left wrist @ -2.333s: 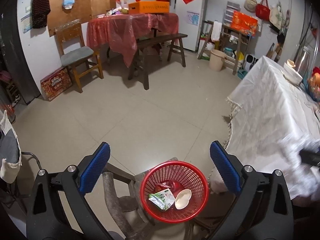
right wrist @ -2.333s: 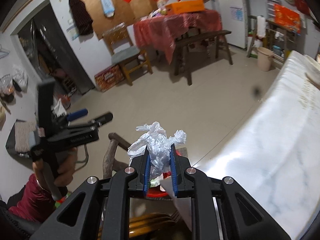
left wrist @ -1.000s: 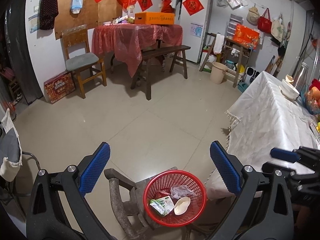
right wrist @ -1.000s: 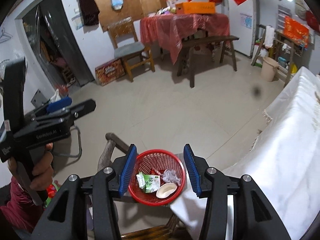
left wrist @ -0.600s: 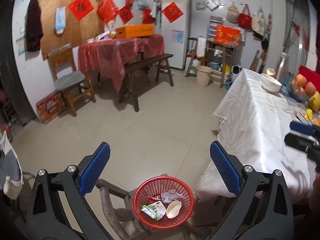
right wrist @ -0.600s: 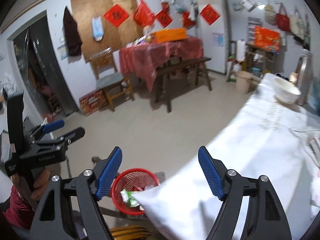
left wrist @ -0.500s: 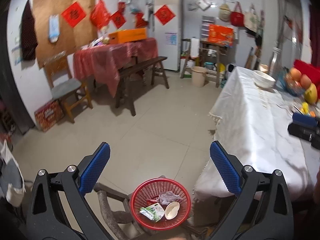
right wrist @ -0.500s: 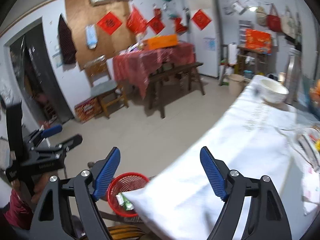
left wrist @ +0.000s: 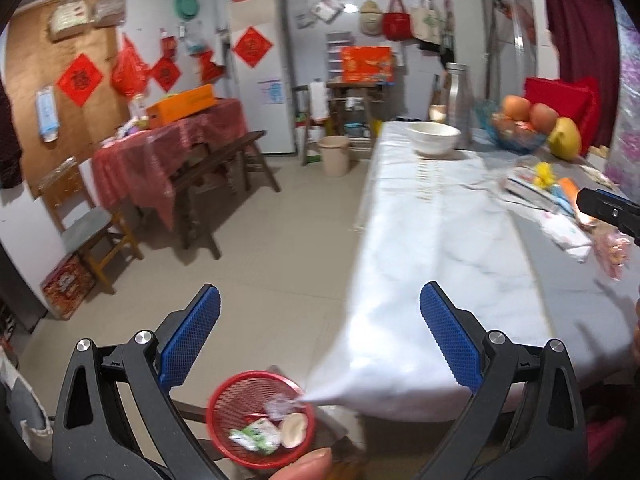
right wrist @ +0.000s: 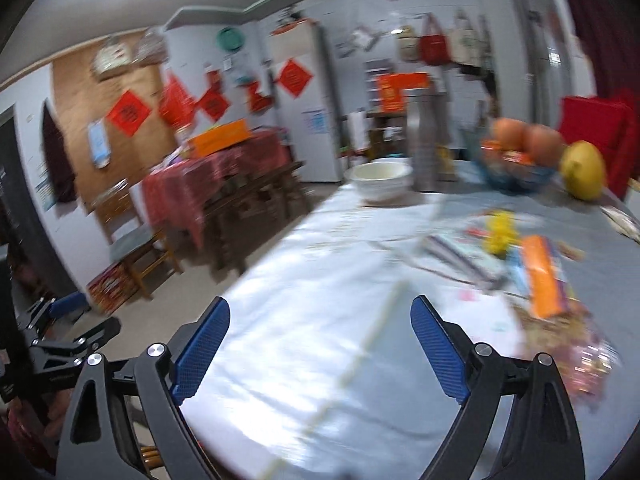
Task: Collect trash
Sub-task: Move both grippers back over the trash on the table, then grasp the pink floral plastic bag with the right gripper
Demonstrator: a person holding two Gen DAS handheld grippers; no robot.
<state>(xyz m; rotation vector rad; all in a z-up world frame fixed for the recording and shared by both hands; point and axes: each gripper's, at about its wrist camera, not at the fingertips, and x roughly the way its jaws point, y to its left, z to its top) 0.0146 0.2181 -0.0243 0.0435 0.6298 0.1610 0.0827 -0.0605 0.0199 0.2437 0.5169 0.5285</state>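
With a few scraps already in my red basket [left wrist: 262, 420], wrappers [right wrist: 544, 276] still litter the tabletop [right wrist: 320, 320]; left gripper [left wrist: 320, 344] jaws stand apart, right gripper [right wrist: 320, 344] jaws are opening, both empty.

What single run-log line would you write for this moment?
phase: seeking next trash | left gripper: open, empty | right gripper: opening, empty | red basket: holds trash | table: litter remains

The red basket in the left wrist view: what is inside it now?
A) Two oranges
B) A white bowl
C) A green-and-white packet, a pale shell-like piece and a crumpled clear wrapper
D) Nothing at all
C: the red basket holds a green-and-white packet, a pale shell-like piece and a crumpled clear wrapper.
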